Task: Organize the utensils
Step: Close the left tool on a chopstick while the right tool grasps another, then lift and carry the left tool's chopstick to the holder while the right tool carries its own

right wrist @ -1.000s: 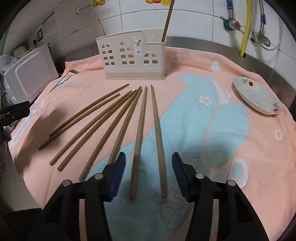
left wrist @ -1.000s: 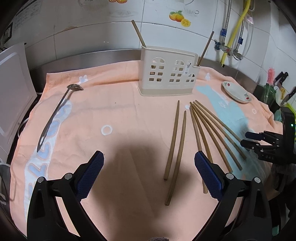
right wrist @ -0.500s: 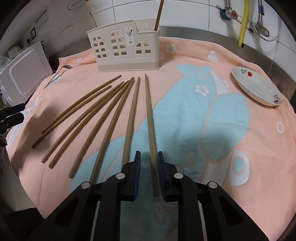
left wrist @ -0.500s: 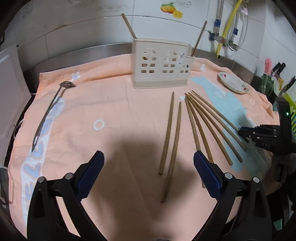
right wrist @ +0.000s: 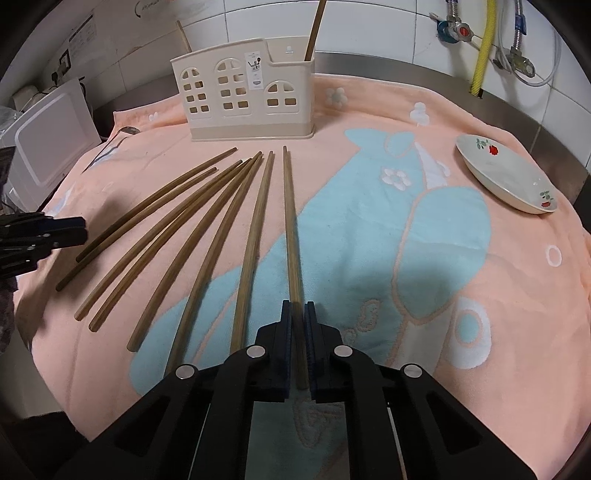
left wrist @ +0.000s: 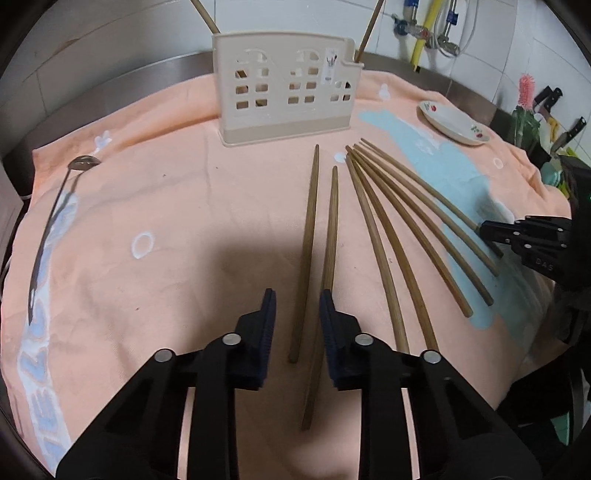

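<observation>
My right tongs (right wrist: 297, 314) have just pinched shut on the rightmost chopstick (right wrist: 290, 221); my left tongs (left wrist: 297, 306) have narrowed around another chopstick (left wrist: 308, 251) — not yet gripping — both bound for the holder (right wrist: 243, 92).

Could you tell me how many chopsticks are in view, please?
10 chopsticks: eight lie fanned on the towel, the rightmost in the right gripper; two stand in the holder. More may hide inside.
</observation>
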